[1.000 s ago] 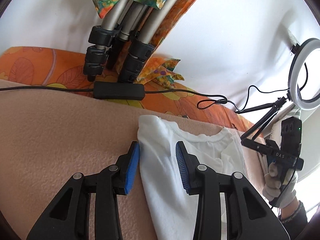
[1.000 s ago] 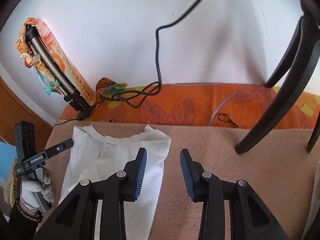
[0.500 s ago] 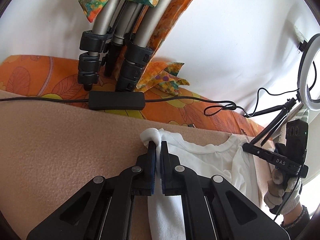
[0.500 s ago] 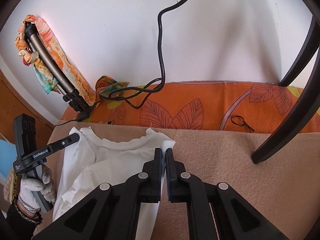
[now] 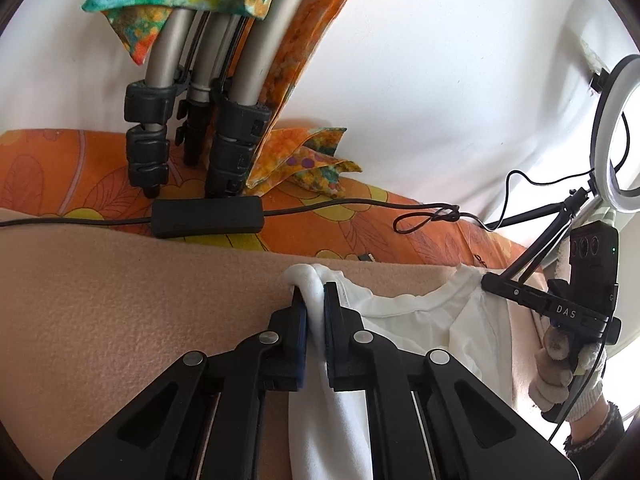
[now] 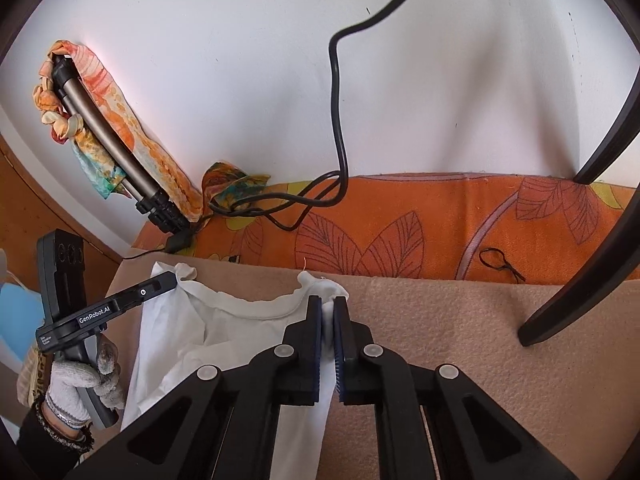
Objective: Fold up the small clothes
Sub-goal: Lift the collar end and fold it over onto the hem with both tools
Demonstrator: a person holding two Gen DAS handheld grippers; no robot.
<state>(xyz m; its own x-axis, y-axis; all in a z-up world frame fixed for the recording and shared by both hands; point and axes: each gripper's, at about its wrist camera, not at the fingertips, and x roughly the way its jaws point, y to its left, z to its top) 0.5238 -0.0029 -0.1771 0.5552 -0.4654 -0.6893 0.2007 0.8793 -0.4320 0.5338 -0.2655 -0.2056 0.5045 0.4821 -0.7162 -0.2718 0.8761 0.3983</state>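
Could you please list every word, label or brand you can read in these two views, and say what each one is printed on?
"DAS" – on the black bar of the right gripper, seen from the left wrist view.
"GenRobot.AI" – on the black bar of the left gripper, seen from the right wrist view.
Two smaller white lines below "GenRobot.AI" on the same bar: too small to read.
Nothing readable on the white shirt.

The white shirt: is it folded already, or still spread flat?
Not folded: the white shirt lies spread on the beige blanket, its shoulders pinched by the left gripper and right gripper.

A folded tripod [image 5: 188, 120] leans on the white wall [image 6: 240, 60]; a ring light [image 5: 618, 136] stands beside an orange cushion [image 6: 400, 220] behind the beige blanket [image 5: 120, 300].
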